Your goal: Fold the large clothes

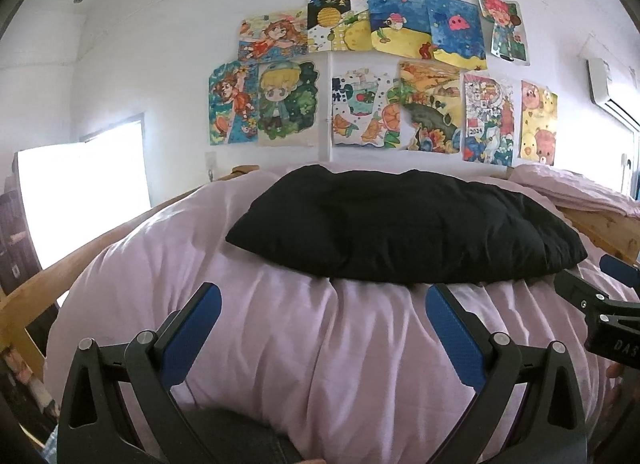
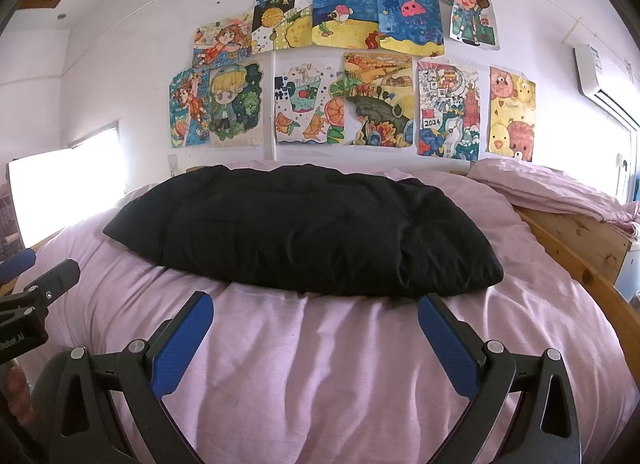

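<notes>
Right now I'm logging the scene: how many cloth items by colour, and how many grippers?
Black padded quilted garment: 1
Pink cotton bed cover: 1
Pink folded bedding on the wooden headboard: 1
Left gripper, right gripper: 2
Total: 5

Bare pink sheet (image 2: 320,364) before tools, wooden rail (image 2: 576,260) right

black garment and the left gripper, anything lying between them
Nothing but wrinkled pink bedding. In the left wrist view the left gripper, fingers spread open, faces the black garment across bare bedding. The right wrist view shows the same.
</notes>
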{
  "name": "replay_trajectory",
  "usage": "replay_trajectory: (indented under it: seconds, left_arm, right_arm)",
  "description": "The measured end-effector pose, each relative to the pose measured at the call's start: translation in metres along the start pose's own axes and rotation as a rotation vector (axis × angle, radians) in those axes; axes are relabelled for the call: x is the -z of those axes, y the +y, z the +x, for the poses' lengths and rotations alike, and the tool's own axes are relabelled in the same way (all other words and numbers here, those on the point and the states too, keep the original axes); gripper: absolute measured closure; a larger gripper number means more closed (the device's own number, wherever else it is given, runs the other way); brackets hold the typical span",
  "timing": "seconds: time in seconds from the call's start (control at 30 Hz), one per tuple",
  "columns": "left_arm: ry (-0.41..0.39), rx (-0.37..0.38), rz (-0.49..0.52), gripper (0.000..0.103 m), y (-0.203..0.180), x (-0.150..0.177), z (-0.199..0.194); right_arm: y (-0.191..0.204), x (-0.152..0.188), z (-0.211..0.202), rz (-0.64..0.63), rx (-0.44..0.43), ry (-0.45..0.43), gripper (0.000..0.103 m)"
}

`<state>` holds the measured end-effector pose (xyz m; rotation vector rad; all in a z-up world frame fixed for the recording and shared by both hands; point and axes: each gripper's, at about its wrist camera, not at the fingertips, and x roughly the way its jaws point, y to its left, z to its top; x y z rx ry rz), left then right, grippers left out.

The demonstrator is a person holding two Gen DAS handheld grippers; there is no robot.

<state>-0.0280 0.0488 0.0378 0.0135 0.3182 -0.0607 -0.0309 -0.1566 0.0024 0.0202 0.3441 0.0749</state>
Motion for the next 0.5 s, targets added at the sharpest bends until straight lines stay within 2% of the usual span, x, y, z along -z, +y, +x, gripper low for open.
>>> replay_trajectory:
  seconds: [0.5]
  left_arm:
    - [0.004, -0.014, 0.021, 0.002, -0.0074, 0.0084, 0.0023]
  right_arm:
    - [0.0014, -0.0004, 0.0, 0.004, 0.002, 0.0, 0.0]
